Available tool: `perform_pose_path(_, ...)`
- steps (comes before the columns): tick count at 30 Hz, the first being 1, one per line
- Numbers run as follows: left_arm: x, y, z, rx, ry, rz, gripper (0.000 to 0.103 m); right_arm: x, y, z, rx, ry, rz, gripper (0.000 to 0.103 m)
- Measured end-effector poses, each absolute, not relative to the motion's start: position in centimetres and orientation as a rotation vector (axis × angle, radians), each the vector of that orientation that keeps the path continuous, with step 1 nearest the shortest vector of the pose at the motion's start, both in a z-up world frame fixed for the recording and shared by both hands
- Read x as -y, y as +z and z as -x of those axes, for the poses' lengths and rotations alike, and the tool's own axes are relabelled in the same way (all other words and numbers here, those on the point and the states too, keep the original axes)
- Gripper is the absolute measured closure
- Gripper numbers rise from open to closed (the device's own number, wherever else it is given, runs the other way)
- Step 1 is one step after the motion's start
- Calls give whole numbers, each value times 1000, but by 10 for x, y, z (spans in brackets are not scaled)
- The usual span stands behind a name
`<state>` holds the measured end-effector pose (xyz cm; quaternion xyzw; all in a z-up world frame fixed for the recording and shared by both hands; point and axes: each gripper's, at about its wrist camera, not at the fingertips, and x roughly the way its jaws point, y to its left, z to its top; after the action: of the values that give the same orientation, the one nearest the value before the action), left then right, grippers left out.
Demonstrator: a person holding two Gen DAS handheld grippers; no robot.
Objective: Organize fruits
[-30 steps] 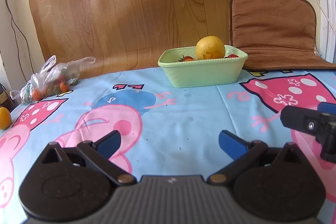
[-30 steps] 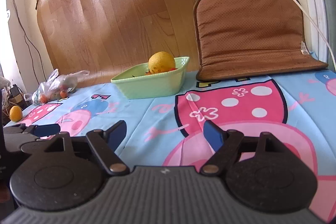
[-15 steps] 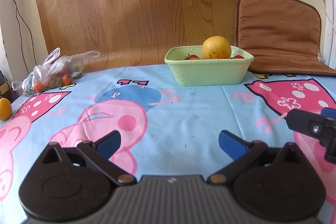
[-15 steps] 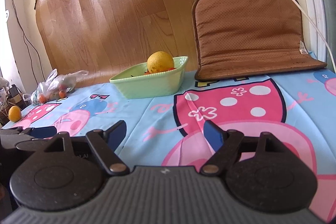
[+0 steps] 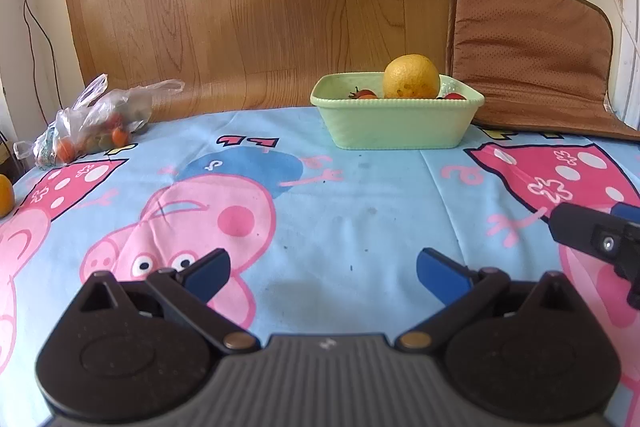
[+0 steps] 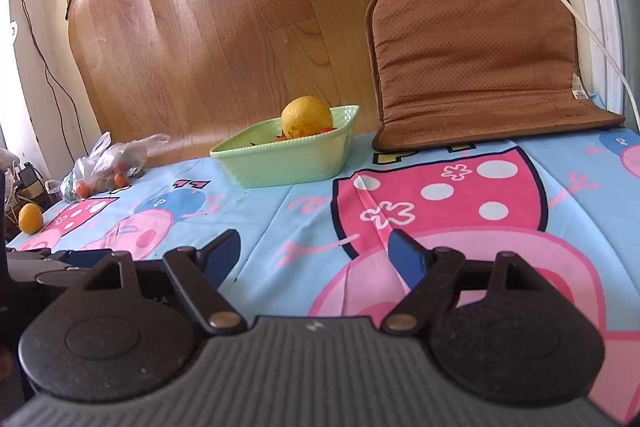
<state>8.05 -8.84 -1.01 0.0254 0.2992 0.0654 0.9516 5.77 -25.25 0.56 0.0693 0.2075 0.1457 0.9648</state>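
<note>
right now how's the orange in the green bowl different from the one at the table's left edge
The orange in the bowl looks larger and rounder and rests on small red fruits inside the green bowl. The loose orange looks smaller, more oval, and sits alone on the tablecloth. Both are yellow-orange and untouched.

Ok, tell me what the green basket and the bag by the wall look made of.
Green basket: looks like moulded plastic, pale mint, semi-matte, with fine ribbing along the rim; glazed ceramic can't be ruled out.
Bag: thin clear plastic film, crinkled and glossy, with small orange and red fruits showing through it.
</note>
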Motion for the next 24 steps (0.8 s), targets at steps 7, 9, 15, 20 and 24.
perform_pose_path(7,90,-10,-81,-608,137,-61,0,253,6,-58,-420,294,-141,20)
perform_pose_path(9,90,-11,-81,-608,137,-61,0,253,6,-58,-420,294,-140,20)
perform_pose_path(15,89,-11,-81,-613,138,-56,0,252,6,-58,-421,293,-140,20)
perform_pose_path(20,88,-10,-81,-617,137,-53,0,252,6,-58,-420,293,-138,20)
perform_pose_path(24,88,-11,-81,-620,135,-50,0,252,6,-58,-420,293,-139,20)
